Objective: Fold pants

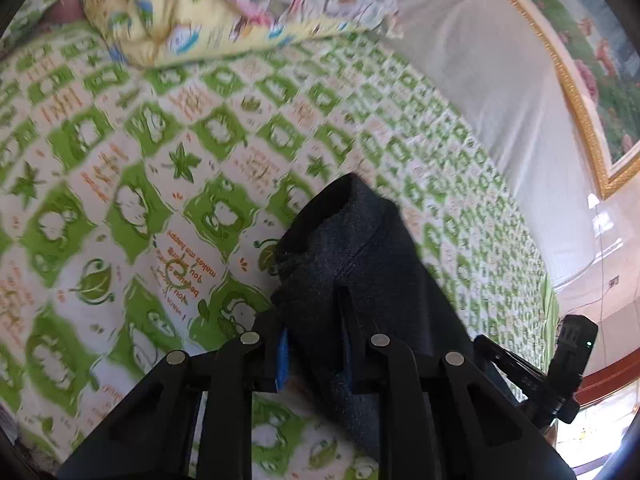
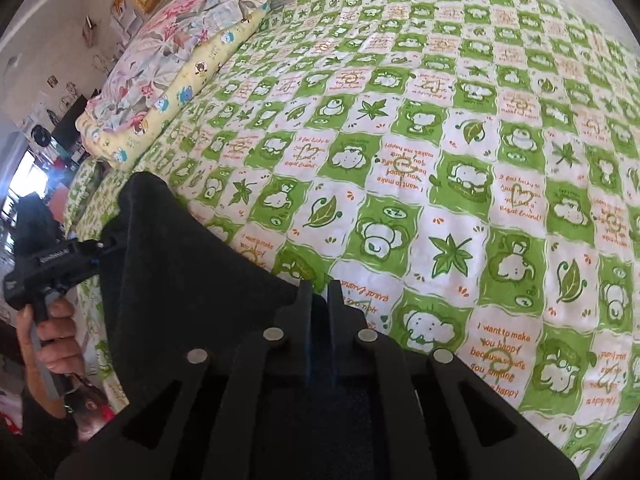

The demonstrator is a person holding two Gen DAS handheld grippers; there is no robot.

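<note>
The dark pants (image 1: 352, 240) hang bunched over the bed, a thick fold of them standing up between my left gripper's (image 1: 310, 304) fingers, which are shut on it. In the right wrist view the same pants (image 2: 168, 272) stretch as a taut dark sheet from my right gripper (image 2: 320, 288) to the left gripper (image 2: 102, 246). The right gripper's fingers are nearly together, pinching the cloth's edge. A hand (image 2: 52, 336) holds the left gripper's handle. The right gripper's body (image 1: 572, 344) shows beside the pants at the right of the left wrist view.
A green-and-white checked sheet (image 2: 440, 160) covers the bed under both grippers. Two stacked pillows (image 2: 180, 60), one yellow and one floral, lie at the bed's far end. A white padded headboard (image 1: 480, 60) and a gold-framed picture (image 1: 580, 80) stand behind.
</note>
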